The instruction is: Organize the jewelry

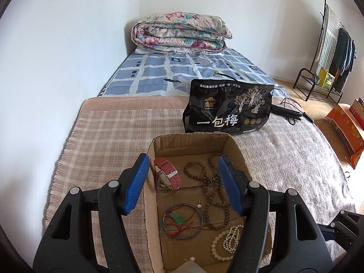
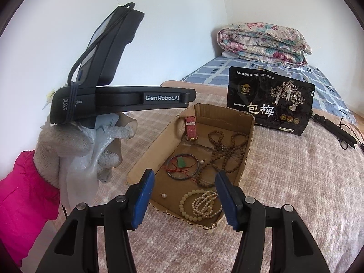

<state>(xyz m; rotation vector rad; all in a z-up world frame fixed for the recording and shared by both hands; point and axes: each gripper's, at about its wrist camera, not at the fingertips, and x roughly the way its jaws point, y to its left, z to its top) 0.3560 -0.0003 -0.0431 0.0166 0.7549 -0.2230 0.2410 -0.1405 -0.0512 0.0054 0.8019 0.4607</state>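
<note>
Both spread, pinching nothing: left gripper (image 1: 182,184), right gripper (image 2: 184,198). Inside open brown cardboard box (image 2: 147,150), near front edge: string of cream pearl beads (image 2: 206,202). Probably light, limp, slippery; best pinched across bunched strands

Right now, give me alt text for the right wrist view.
Open right tongs hover empty above a cardboard box holding a pink watch, wooden beads, pearl strands and a jade pendant. A gloved hand holds the left device.
</note>
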